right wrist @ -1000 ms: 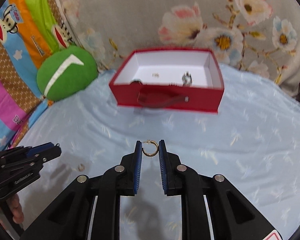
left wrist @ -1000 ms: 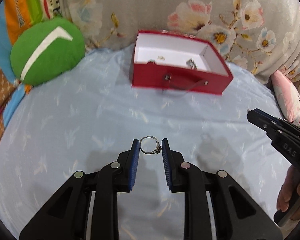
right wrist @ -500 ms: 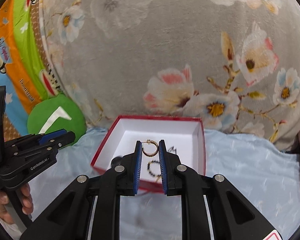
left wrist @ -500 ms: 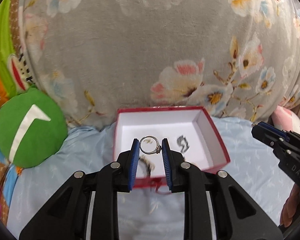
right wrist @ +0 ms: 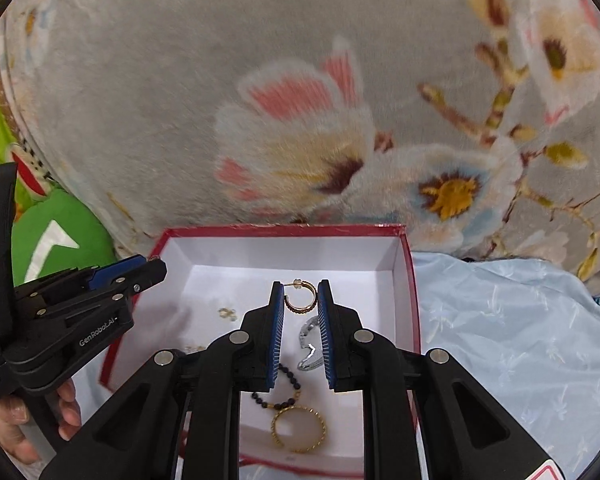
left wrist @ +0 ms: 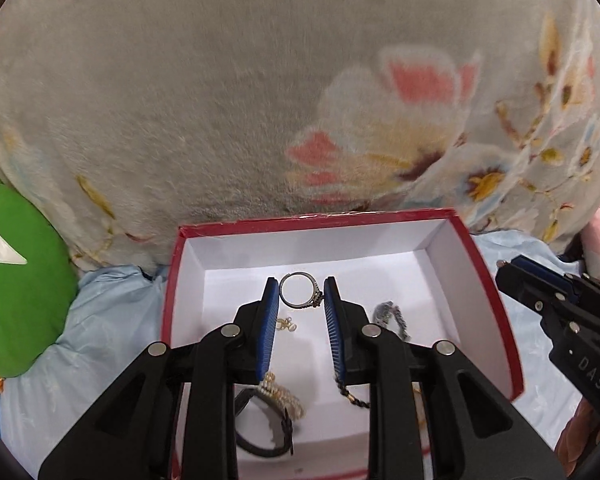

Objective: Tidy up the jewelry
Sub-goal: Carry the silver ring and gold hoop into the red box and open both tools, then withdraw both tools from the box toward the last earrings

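A red box (left wrist: pixel 496 300) with a white inside lies on the pale blue bedsheet, right below both grippers. My left gripper (left wrist: pixel 301 293) is shut on a silver ring (left wrist: pixel 300 291) and hangs over the box's middle. My right gripper (right wrist: pixel 299 295) is shut on a gold hoop earring (right wrist: pixel 299 299) above the same box (right wrist: pixel 408 264). Inside lie a pearl hair tie (left wrist: pixel 276 408), small gold earrings (left wrist: pixel 288 323), a silver piece (left wrist: pixel 390 316), a dark bead chain (right wrist: pixel 284 388) and a gold bangle (right wrist: pixel 299 428).
A grey floral blanket (left wrist: pixel 260 100) rises just behind the box. A green cushion (left wrist: pixel 16 280) lies at the left. The other gripper shows at the right edge of the left wrist view (left wrist: pixel 560 312) and, held by a hand (right wrist: pixel 16 428), at the left of the right wrist view.
Both grippers have travelled forward across the sheet, each still holding its piece, from well short of the box to directly over its inside. The box now fills the lower frame.
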Available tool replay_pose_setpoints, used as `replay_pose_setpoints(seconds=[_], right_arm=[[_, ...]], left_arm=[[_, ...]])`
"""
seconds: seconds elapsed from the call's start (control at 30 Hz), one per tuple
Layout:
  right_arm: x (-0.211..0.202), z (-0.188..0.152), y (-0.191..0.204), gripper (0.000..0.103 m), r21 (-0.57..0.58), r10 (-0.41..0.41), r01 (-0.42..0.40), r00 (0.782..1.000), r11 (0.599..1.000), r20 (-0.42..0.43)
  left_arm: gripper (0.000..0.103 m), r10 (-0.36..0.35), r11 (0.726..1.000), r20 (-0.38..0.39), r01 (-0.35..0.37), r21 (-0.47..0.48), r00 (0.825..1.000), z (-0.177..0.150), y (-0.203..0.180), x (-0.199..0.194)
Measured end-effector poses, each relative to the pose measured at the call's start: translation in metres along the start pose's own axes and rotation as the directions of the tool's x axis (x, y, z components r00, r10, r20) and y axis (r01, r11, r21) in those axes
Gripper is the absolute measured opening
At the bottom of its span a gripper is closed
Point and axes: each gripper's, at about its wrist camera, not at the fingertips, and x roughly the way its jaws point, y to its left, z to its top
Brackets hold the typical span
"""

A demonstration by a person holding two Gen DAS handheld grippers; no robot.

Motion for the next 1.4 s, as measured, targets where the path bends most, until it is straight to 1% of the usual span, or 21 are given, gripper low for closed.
replay_pose_setpoints(seconds=[0.07,0.1,0.13,0.17,0.2,0.23,0.3,0.37,0.4,0.47,0.53,0.7,0.77,0.87,0.93,1.03,1.07,1.17,1.27,1.3,1.4], right_arm=[[0.018,0.0,-0.002,0.016,-0.004,-0.008,0.008,1.0,1.0,-0.016],[0.025,-0.001,-0.004,0.021,-0.001,-0.009,0.009,1.0,1.0,-0.016],[0.03,-0.002,-0.004,0.026,0.0,-0.016,0.016,1.0,1.0,-0.017],[0.036,-0.002,-0.005,0.042,0.003,-0.032,0.032,0.999,0.999,-0.017],[0.037,-0.003,-0.006,0.054,0.01,-0.051,0.051,0.999,0.999,-0.007],[0.036,-0.004,-0.008,0.057,0.019,-0.061,0.061,0.998,0.998,0.009],[0.03,-0.003,-0.01,0.061,0.027,-0.057,0.055,0.998,0.998,0.04],[0.019,-0.002,-0.01,0.062,0.025,-0.055,0.053,0.997,0.998,0.06],[0.012,-0.002,-0.011,0.064,0.03,-0.049,0.047,0.996,0.998,0.071],[-0.008,-0.003,-0.012,0.065,0.043,-0.031,0.027,0.995,0.999,0.095],[-0.03,-0.006,-0.012,0.067,0.048,-0.019,0.014,0.993,0.999,0.116],[-0.103,-0.032,-0.006,0.07,0.053,0.03,-0.037,0.991,0.998,0.13],[-0.13,-0.047,-0.003,0.071,0.05,0.048,-0.055,0.991,0.997,0.121],[-0.172,-0.082,0.004,0.071,0.035,0.064,-0.067,0.993,0.997,0.097],[-0.197,-0.111,0.013,0.071,0.006,0.046,-0.047,0.996,0.999,0.079],[-0.224,-0.155,0.023,0.071,-0.019,0.019,-0.018,0.999,1.0,0.042],[-0.233,-0.175,0.028,0.071,-0.026,0.009,-0.009,1.0,1.0,0.023],[-0.246,-0.222,0.037,0.071,-0.02,0.005,-0.006,0.999,1.0,-0.042],[-0.255,-0.269,0.05,0.071,-0.021,0.006,-0.008,0.995,1.0,-0.098],[-0.255,-0.281,0.054,0.071,-0.029,0.002,-0.005,0.994,1.0,-0.11],[-0.249,-0.317,0.068,0.071,-0.042,0.007,-0.014,0.984,0.999,-0.175]], left_arm=[[0.024,-0.011,1.0,-0.011,0.01,-0.011,1.0,0.001,0.002,0.017],[0.037,-0.002,1.0,-0.027,0.001,-0.014,1.0,0.001,0.003,0.027],[0.058,0.014,1.0,-0.037,-0.015,-0.017,0.999,0.001,0.004,0.033],[0.068,0.034,0.999,-0.033,-0.035,-0.021,0.999,0.001,0.005,0.036],[0.081,0.059,0.998,-0.022,-0.06,-0.031,0.998,0.001,0.007,0.036],[0.087,0.062,0.997,-0.011,-0.063,-0.042,0.998,0.001,0.009,0.034],[0.09,0.044,0.996,0.007,-0.043,-0.072,0.999,0.002,0.014,0.024],[0.091,0.024,0.995,0.007,-0.023,-0.101,1.0,0.003,0.02,0.013],[0.091,0.017,0.994,0.006,-0.017,-0.112,1.0,0.003,0.022,0.007],[0.091,-0.024,0.99,0.02,0.027,-0.14,0.999,0.001,0.029,-0.016],[0.091,-0.04,0.987,0.037,0.045,-0.154,0.999,-0.004,0.033,-0.042],[0.091,-0.019,0.993,0.048,0.025,-0.112,0.999,-0.032,0.04,-0.112],[0.091,-0.011,0.996,0.043,0.014,-0.086,0.999,-0.053,0.042,-0.142],[0.091,-0.004,0.997,0.014,0.005,-0.071,1.0,-0.089,0.049,-0.179],[0.091,0.003,0.998,-0.02,-0.004,-0.068,1.0,-0.114,0.055,-0.194],[0.091,0.082,0.997,-0.045,-0.083,-0.009,0.996,-0.158,0.055,-0.215],[0.091,0.107,0.994,-0.059,-0.107,0.016,0.992,-0.174,0.054,-0.22],[0.091,0.125,0.992,-0.121,-0.122,0.032,0.985,-0.221,0.054,-0.226],[0.091,0.141,0.99,-0.195,-0.138,0.029,0.971,-0.265,0.054,-0.219],[0.091,0.148,0.989,-0.218,-0.148,0.017,0.965,-0.28,0.055,-0.217],[0.09,0.124,0.989,-0.268,-0.141,-0.046,0.956,-0.312,0.058,-0.217]])
